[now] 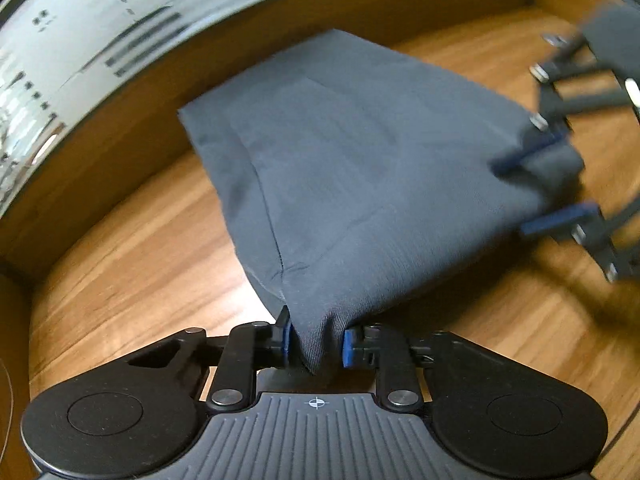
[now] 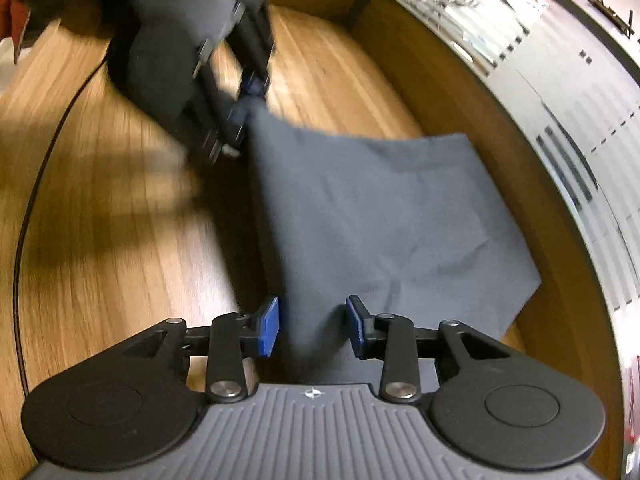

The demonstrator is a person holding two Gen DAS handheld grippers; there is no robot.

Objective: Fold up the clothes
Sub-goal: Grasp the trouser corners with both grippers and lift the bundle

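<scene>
Looking along the left gripper, a corner of the dark grey folded cloth garment was seen pinched between its blue pads, the jaws clamped on the fabric. The garment was spread over the light brown wooden table, and its far corner was flanked by the blurred right gripper, whose blue fingers were set apart. From the right wrist, the right gripper was seen with its jaws parted, the garment lying between the pads without being squeezed. The left gripper was seen blurred at the cloth's far corner, closed on it, above the table
</scene>
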